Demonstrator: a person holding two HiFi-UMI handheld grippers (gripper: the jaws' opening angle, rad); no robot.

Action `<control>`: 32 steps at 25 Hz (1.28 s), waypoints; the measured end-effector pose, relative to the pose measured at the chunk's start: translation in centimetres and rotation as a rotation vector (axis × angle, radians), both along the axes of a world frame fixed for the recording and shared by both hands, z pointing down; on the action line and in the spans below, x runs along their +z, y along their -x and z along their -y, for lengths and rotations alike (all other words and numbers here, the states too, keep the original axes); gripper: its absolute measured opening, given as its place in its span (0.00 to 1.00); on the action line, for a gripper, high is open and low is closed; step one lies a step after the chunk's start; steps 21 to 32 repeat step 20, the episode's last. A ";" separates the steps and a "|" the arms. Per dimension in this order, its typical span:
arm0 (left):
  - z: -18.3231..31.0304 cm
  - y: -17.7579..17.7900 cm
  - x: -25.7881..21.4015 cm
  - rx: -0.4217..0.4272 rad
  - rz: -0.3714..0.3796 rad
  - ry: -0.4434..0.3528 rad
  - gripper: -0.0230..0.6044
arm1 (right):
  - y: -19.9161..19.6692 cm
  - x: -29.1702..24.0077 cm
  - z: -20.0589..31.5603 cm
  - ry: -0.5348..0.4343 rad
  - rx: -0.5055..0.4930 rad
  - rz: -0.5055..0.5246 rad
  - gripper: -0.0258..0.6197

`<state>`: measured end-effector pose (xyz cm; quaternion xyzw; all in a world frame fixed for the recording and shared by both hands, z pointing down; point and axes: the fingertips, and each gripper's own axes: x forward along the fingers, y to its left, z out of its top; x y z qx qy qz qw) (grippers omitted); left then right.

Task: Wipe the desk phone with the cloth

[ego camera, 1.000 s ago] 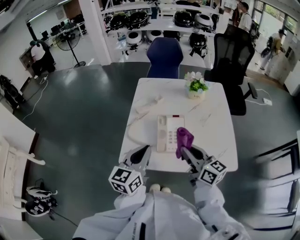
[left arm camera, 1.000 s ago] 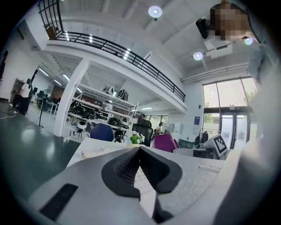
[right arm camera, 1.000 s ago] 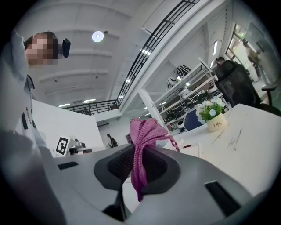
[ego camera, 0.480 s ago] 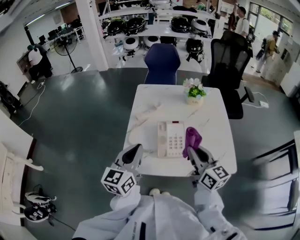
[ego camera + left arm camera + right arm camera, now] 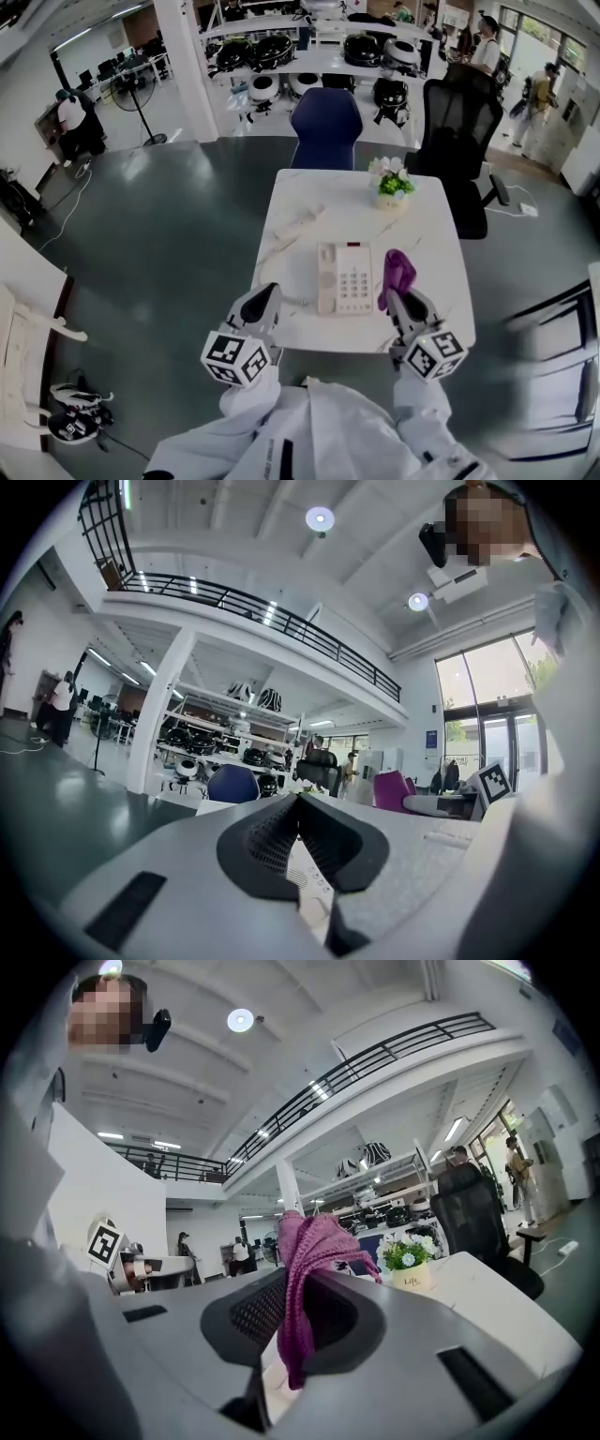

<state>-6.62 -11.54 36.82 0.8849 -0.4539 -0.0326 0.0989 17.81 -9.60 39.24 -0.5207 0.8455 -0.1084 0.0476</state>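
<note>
The white desk phone (image 5: 343, 278) lies flat near the front of the white marble table (image 5: 424, 225), handset on its left side. My right gripper (image 5: 396, 299) is shut on the purple knitted cloth (image 5: 397, 272), which hangs just to the right of the phone, above the table top. In the right gripper view the cloth (image 5: 305, 1269) is pinched between the jaws of the right gripper (image 5: 292, 1286) and bunches above them. My left gripper (image 5: 266, 294) hovers at the table's front left edge, left of the phone, shut and empty. Part of the phone (image 5: 305, 874) shows below the left gripper (image 5: 298, 803).
A small pot of flowers (image 5: 391, 183) stands at the back right of the table. The phone's cord (image 5: 272, 246) loops over the table's left side. A blue chair (image 5: 326, 127) and a black office chair (image 5: 459, 122) stand behind the table. People stand far off.
My right gripper has carried the cloth to the right, from over the phone's keypad side to just beside the phone. The left gripper has hardly moved.
</note>
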 end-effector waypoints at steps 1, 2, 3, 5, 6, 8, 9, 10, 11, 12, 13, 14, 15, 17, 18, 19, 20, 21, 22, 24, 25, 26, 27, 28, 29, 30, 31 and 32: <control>0.0 0.1 0.0 -0.003 0.002 0.000 0.03 | -0.1 -0.1 0.0 -0.004 0.006 -0.014 0.10; 0.0 0.2 -0.1 -0.005 0.004 -0.002 0.03 | -0.1 -0.1 0.0 -0.007 0.009 -0.028 0.10; 0.0 0.3 -0.1 -0.008 0.006 -0.003 0.03 | -0.1 -0.1 0.1 -0.009 0.010 -0.041 0.10; 0.1 0.4 -0.1 -0.013 0.007 -0.005 0.03 | 0.0 0.1 0.1 -0.007 0.010 -0.061 0.10; 0.2 0.5 -0.1 -0.016 0.007 -0.006 0.03 | 0.1 0.2 0.2 -0.005 0.009 -0.068 0.10; 0.3 0.6 0.0 -0.021 0.007 -0.006 0.03 | 0.2 0.4 0.3 -0.004 0.009 -0.079 0.10; 0.4 0.7 0.0 -0.023 0.008 -0.007 0.03 | 0.2 0.5 0.3 -0.004 0.010 -0.082 0.10; 0.4 0.7 0.0 -0.022 0.010 -0.008 0.03 | 0.2 0.5 0.4 -0.004 0.012 -0.082 0.10; 0.4 0.7 0.0 -0.021 0.012 -0.009 0.03 | 0.1 0.5 0.4 -0.004 0.016 -0.081 0.10; 0.5 0.6 -0.1 -0.018 0.014 -0.012 0.03 | 0.0 0.5 0.4 -0.003 0.020 -0.081 0.10; 0.6 0.5 -0.1 -0.016 0.016 -0.013 0.03 | -0.2 0.6 0.4 -0.002 0.024 -0.082 0.09; 0.7 0.5 -0.1 -0.015 0.017 -0.015 0.03 | -0.3 0.6 0.5 0.000 0.027 -0.083 0.09; 0.8 0.4 -0.1 -0.016 0.019 -0.015 0.03 | -0.4 0.7 0.5 0.002 0.030 -0.084 0.10; 0.8 0.4 0.0 -0.015 0.027 -0.016 0.03 | -0.5 0.8 0.5 0.006 0.034 -0.088 0.09; 0.8 0.4 0.0 -0.013 0.032 -0.018 0.03 | -0.5 0.9 0.5 0.007 0.036 -0.092 0.10; 0.7 0.4 0.0 -0.011 0.037 -0.019 0.03 | -0.5 0.9 0.4 0.007 0.038 -0.096 0.10; 0.7 0.4 0.0 -0.008 0.042 -0.021 0.03 | -0.5 1.0 0.4 0.007 0.039 -0.100 0.09; 0.7 0.4 0.0 -0.008 0.042 -0.021 0.03 | -0.5 1.0 0.4 0.007 0.039 -0.100 0.09; 0.7 0.4 0.0 -0.008 0.042 -0.021 0.03 | -0.5 1.0 0.4 0.007 0.039 -0.100 0.09; 0.7 0.4 0.0 -0.008 0.042 -0.021 0.03 | -0.5 1.0 0.4 0.007 0.039 -0.100 0.09; 0.7 0.4 0.0 -0.008 0.042 -0.021 0.03 | -0.5 1.0 0.4 0.007 0.039 -0.100 0.09; 0.7 0.4 0.0 -0.008 0.042 -0.021 0.03 | -0.5 1.0 0.4 0.007 0.039 -0.100 0.09; 0.7 0.4 0.0 -0.008 0.042 -0.021 0.03 | -0.5 1.0 0.4 0.007 0.039 -0.100 0.09; 0.7 0.4 0.0 -0.008 0.042 -0.021 0.03 | -0.5 1.0 0.4 0.007 0.039 -0.100 0.09; 0.7 0.4 0.0 -0.008 0.042 -0.021 0.03 | -0.5 1.0 0.4 0.007 0.039 -0.100 0.09; 0.7 0.4 0.0 -0.008 0.042 -0.021 0.03 | -0.5 1.0 0.4 0.007 0.039 -0.100 0.09; 0.7 0.4 0.0 -0.008 0.042 -0.021 0.03 | -0.5 1.0 0.4 0.007 0.039 -0.100 0.09; 0.7 0.4 0.0 -0.008 0.042 -0.021 0.03 | -0.5 1.0 0.4 0.007 0.039 -0.100 0.09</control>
